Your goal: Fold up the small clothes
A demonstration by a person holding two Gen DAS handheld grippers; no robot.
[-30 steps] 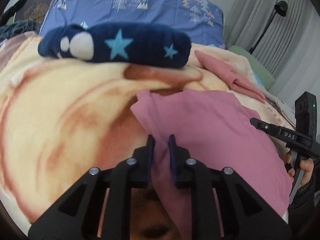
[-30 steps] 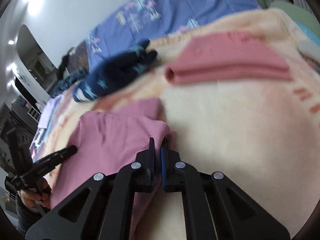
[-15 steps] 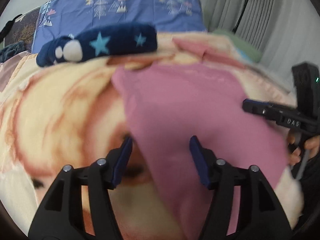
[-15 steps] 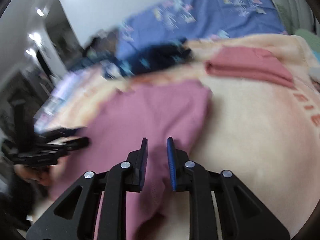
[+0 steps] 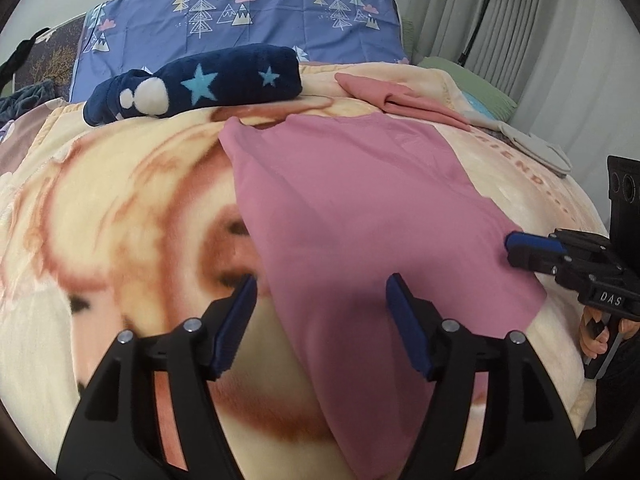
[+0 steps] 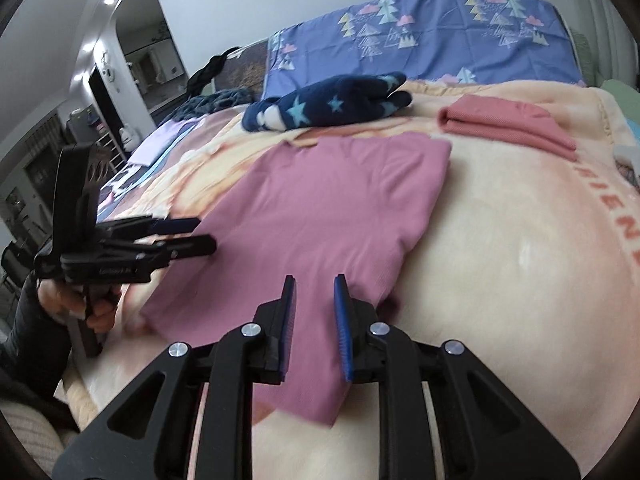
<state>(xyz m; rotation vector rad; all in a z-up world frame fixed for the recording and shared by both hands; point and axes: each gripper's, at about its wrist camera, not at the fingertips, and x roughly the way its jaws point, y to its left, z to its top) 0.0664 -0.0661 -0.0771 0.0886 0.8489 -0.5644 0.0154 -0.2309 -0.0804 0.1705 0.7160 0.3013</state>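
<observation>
A pink garment (image 5: 360,216) lies flat, folded lengthwise, on the cream blanket (image 5: 120,208); it also shows in the right wrist view (image 6: 328,216). My left gripper (image 5: 320,292) is wide open and empty above the garment's near left edge; it also shows in the right wrist view (image 6: 188,236). My right gripper (image 6: 314,292) is open and empty over the garment's near right corner; it also shows in the left wrist view (image 5: 532,248).
A folded navy star-patterned fleece (image 5: 200,84) and a folded salmon garment (image 6: 508,120) lie farther back. A blue tree-print pillow (image 5: 248,28) stands behind them. A grey cloth (image 5: 536,148) lies at the right edge. Curtains and a floor lamp (image 5: 480,8) stand right.
Both grippers have let go of the pink garment, opened and pulled back. The garment now lies flat on the blanket.
</observation>
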